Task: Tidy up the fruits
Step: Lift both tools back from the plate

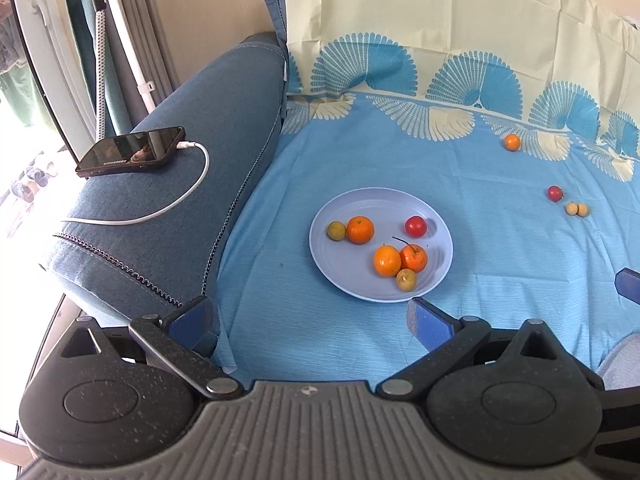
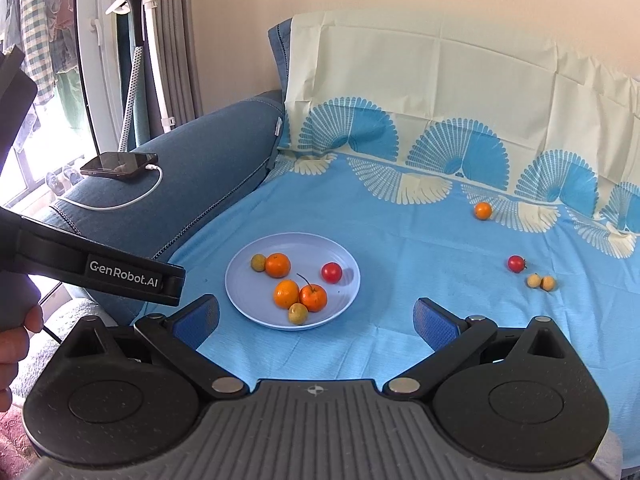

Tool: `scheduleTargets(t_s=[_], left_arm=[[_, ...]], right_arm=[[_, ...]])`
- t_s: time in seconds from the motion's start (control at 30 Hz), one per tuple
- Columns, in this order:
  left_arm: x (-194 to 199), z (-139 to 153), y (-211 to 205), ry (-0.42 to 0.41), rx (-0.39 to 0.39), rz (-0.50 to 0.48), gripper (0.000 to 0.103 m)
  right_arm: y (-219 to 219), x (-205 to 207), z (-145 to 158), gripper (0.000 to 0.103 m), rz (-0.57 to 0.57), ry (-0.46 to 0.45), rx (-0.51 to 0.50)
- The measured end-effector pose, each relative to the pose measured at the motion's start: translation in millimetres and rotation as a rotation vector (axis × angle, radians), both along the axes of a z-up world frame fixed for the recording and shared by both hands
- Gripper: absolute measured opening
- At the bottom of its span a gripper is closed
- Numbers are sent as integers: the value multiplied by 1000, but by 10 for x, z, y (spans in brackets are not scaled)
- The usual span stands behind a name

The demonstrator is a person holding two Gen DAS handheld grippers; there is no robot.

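A pale blue plate (image 2: 240,280) sits on the blue sheet (image 2: 400,248), holding three oranges, one red tomato (image 2: 331,272) and two small yellowish fruits. Far right on the sheet lie a loose orange (image 2: 483,211), a second tomato (image 2: 516,263) and two small pale fruits (image 2: 541,282) side by side. The left hand-held gripper (image 1: 312,316) and right hand-held gripper (image 2: 316,316) both hover near the plate, fingers apart and empty.

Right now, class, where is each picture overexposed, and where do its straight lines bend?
Left wrist view: daylight at the left-edge window washes out; the cream-and-blue patterned sheet bows toward the rim. Right wrist view: the same window glares behind hanging clothes; the round pale-blue plastic plate stays sharp.
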State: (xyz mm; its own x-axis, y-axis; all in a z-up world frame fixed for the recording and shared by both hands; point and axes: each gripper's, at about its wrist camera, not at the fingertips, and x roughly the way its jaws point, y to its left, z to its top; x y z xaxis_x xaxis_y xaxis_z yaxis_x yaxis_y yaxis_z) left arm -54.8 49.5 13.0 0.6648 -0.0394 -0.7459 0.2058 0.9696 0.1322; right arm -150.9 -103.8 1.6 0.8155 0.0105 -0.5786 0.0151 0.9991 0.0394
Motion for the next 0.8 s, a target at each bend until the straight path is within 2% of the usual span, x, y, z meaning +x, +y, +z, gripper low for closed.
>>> scheduleTargets(t_s=[0.8], left_arm=[[-7,-6,63,5,-3,11,103]], right_arm=[[50,9,-1,102,14,6,-14]])
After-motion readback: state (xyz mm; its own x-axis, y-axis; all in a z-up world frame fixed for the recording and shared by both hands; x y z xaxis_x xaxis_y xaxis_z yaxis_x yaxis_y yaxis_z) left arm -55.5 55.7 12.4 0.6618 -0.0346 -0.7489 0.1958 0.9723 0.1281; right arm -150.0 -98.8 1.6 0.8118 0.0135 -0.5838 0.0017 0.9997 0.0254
